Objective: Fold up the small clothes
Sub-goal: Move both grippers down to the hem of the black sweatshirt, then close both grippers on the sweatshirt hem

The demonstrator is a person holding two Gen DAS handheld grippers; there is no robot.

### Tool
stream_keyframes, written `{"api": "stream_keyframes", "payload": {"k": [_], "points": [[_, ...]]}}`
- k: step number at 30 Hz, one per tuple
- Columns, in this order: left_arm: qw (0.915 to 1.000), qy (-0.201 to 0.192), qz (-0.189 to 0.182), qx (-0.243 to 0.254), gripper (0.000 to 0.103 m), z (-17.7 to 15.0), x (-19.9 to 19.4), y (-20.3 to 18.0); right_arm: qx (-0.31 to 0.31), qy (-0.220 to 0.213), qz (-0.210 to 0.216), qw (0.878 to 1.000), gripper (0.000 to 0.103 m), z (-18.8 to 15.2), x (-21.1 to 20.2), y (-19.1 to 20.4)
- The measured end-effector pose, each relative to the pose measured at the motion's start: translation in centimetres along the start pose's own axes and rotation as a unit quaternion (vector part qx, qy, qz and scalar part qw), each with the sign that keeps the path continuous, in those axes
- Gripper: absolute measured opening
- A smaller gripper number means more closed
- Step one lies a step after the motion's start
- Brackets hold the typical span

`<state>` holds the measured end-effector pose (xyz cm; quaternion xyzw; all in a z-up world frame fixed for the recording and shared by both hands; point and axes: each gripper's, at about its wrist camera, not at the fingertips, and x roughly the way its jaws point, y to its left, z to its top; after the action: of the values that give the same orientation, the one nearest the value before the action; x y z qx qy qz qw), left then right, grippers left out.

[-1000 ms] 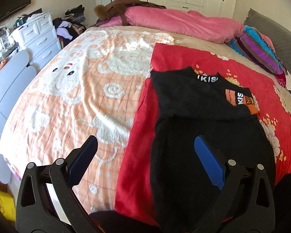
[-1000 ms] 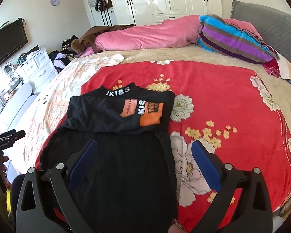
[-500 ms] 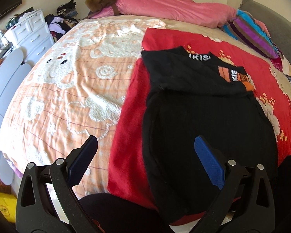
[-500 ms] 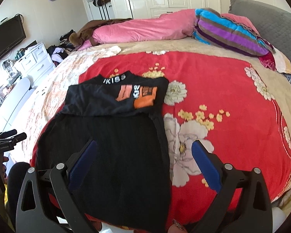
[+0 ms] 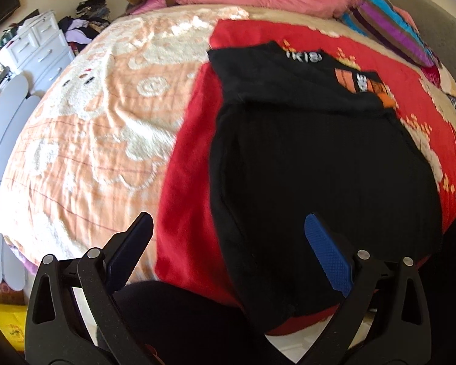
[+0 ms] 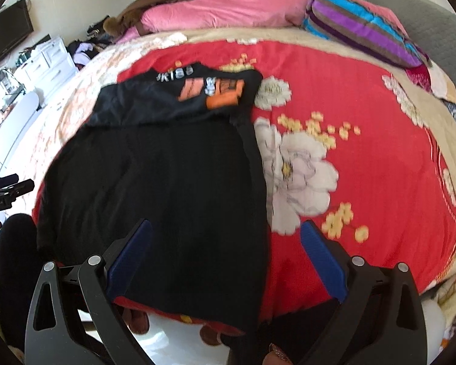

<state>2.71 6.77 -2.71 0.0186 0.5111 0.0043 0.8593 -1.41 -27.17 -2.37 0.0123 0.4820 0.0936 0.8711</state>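
Your left gripper (image 5: 228, 237) hangs above the near edge of the bed (image 5: 91, 127) with its blue-padded fingers (image 5: 326, 258) spread wide and nothing between them. Your right gripper (image 6: 225, 243) is the same: fingers apart, holding nothing, poised over the near end of the black garment (image 6: 167, 182).

The black garment lies spread flat on the red floral blanket (image 6: 349, 106), its near hem draping over the bed's near edge. Its far part is folded over onto the body, showing a collar with white lettering and an orange printed patch (image 6: 225, 91). In the left wrist view the garment (image 5: 319, 167) sits to the right of centre, with a strip of red blanket (image 5: 185, 182) showing along its left side, and the peach and white patterned blanket (image 5: 91, 106) covering the left half of the bed.

At the far end of the bed lies a pink duvet (image 6: 228, 12), with a striped blue, purple and brown pillow (image 6: 358, 27) to its right and a grey headboard (image 6: 425, 21) beyond that. A white chest of drawers (image 5: 36, 48) stands far left beside the bed. Your other gripper's black frame (image 6: 3, 188) shows at the left edge of the right wrist view.
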Motion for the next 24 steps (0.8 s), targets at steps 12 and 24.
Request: {"api": "stream_keyframes", "payload": {"k": [12, 24], "points": [[0.9992, 0.037, -0.004, 0.016, 0.094, -1.4, 2.0, -1.2, -0.005, 0.09, -0.031, 0.995, 0.097, -2.8, 3.0, 0.2], [0.9962, 0.079, -0.029, -0.019, 0.094, -2.1, 4.1, -0.1, 0.018, 0.164, -0.018, 0.986, 0.049, -4.2, 5.9, -0.7]]}}
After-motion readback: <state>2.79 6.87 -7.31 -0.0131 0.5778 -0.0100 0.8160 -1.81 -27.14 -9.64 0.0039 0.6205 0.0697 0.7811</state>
